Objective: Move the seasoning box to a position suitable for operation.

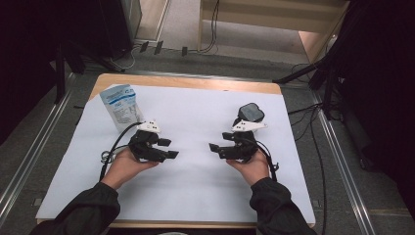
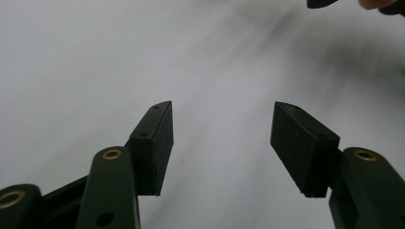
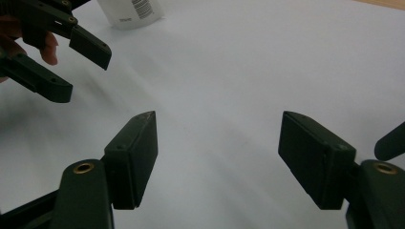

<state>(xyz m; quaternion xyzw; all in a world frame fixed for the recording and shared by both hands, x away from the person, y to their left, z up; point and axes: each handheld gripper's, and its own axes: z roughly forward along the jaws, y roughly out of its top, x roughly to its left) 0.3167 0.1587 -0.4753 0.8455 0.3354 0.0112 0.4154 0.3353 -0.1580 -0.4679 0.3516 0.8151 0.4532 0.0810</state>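
Both grippers hover low over the white sheet (image 1: 195, 122) on the table, their jaws pointing at each other across a bare gap. My left gripper (image 1: 170, 148) is open, with nothing between its jaws (image 2: 222, 143). My right gripper (image 1: 215, 151) is also open and empty (image 3: 217, 152). In the right gripper view the left gripper (image 3: 71, 57) faces me at the upper left, its jaws apart. A blue and white pouch (image 1: 120, 105) lies at the sheet's far left, behind the left hand; its lower edge with a barcode (image 3: 131, 12) is visible. A dark grey rounded object (image 1: 250, 112) sits just behind the right gripper.
The wooden table edge (image 1: 186, 81) runs along the far side. Cables (image 1: 313, 147) trail on the floor to the right, and dark stands (image 1: 333, 83) flank the table. A dark rounded shape (image 3: 391, 140) pokes in at the right gripper view's edge.
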